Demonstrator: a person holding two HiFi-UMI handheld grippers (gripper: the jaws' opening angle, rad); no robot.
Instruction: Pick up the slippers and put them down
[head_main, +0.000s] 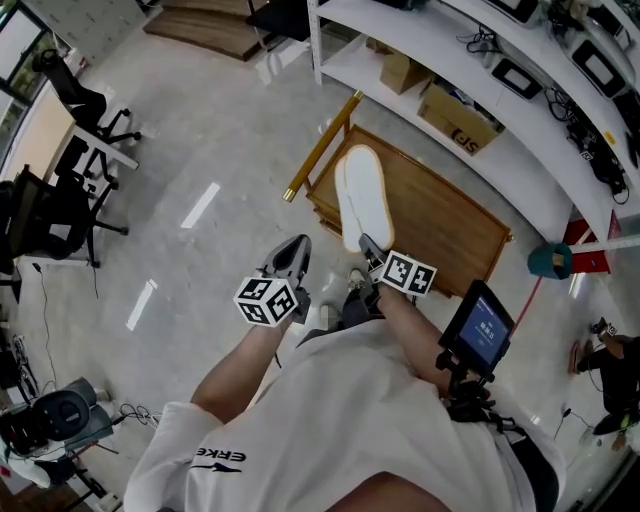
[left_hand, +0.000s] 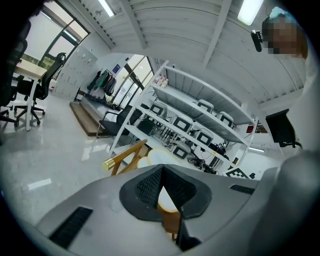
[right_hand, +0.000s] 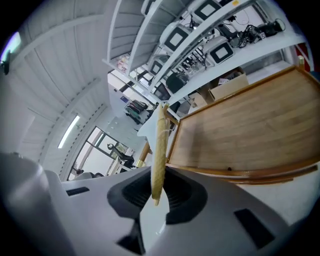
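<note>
1. Shirt (head_main: 330, 420) on the person is closest; its print reads "ERKE".
2. Right gripper (head_main: 368, 246) is clamped on one end of the white slipper (head_main: 362, 195), held over the rimmed wooden tray table (head_main: 450, 230).
3. Left gripper (head_main: 293, 252): jaws together, nothing between.
4. Cardboard boxes (head_main: 458, 118) sit on the lower shelf (head_main: 530, 170); their black print is unreadable.

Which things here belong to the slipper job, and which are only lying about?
Job:
- white slipper, clamped in right gripper
- left gripper, shut, empty
- wooden table beneath, probably

Lying about:
- cardboard boxes
- office chairs
- white shelves
</note>
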